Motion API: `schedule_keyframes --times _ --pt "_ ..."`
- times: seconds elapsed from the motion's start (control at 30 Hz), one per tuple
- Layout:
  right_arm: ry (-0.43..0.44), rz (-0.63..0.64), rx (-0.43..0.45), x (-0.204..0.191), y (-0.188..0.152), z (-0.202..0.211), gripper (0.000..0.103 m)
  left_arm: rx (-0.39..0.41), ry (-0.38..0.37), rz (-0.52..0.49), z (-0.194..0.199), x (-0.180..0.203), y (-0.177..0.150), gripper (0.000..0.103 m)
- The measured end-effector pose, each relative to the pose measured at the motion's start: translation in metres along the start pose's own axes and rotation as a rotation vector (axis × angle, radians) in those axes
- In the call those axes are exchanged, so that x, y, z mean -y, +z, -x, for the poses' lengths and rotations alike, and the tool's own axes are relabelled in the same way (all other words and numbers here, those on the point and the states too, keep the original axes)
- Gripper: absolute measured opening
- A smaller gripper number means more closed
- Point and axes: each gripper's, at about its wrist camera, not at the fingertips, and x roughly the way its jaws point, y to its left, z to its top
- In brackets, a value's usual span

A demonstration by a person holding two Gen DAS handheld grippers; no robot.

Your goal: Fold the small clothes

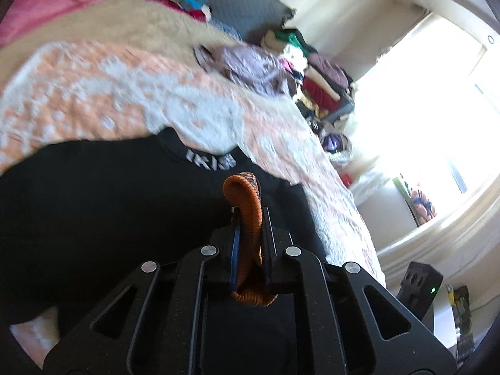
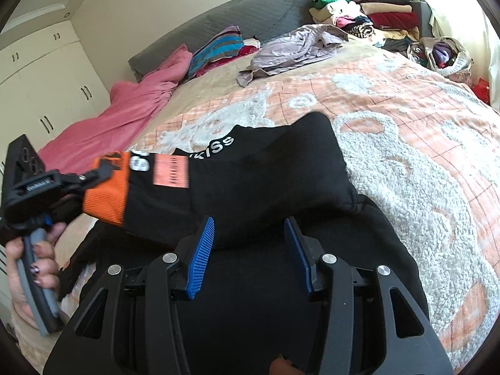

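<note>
A black sweatshirt (image 2: 275, 181) with white lettering at the collar lies on the bed; it also shows in the left wrist view (image 1: 125, 206). My left gripper (image 1: 248, 215) is shut on the sleeve's orange cuff (image 1: 247, 200) and holds the sleeve lifted across the body of the garment. In the right wrist view the left gripper (image 2: 103, 168) grips that orange cuff (image 2: 106, 197) at the left. My right gripper (image 2: 250, 234) is open and empty, its blue pads (image 2: 200, 259) just above the black fabric.
The bed has a peach and white fleece blanket (image 2: 406, 131). A crumpled lilac garment (image 2: 293, 47) and a striped garment (image 2: 218, 47) lie near the grey headboard. A pink duvet (image 2: 125, 118) lies at the left. A clothes pile (image 2: 375, 15) stands beyond the bed.
</note>
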Motion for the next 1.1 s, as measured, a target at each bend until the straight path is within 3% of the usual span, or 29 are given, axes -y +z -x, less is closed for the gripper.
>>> schedule_keyframes --times 0.27,0.47,0.73,0.87,1.0,1.1 --pt "-0.041 0.018 0.004 -0.002 0.001 -0.005 0.046 -0.009 0.047 0.099 0.014 -0.039 -0.006 0.005" --pt "-0.079 0.041 0.005 -0.005 0.008 -0.014 0.046 -0.025 0.101 0.111 0.013 -0.055 -0.012 0.008" --pt "-0.13 0.102 0.002 -0.011 0.023 -0.031 0.048 0.026 0.214 0.067 0.028 -0.058 -0.01 0.017" --pt "-0.141 0.133 -0.013 -0.016 0.028 -0.043 0.053 -0.016 0.26 -0.004 0.013 -0.046 -0.016 0.021" --pt "-0.18 0.164 -0.034 -0.017 0.031 -0.056 0.056 -0.093 0.317 -0.09 -0.011 -0.036 -0.03 0.04" --pt "-0.2 0.163 -0.062 -0.011 0.03 -0.066 0.059 -0.16 0.38 -0.109 -0.029 -0.043 -0.046 0.042"
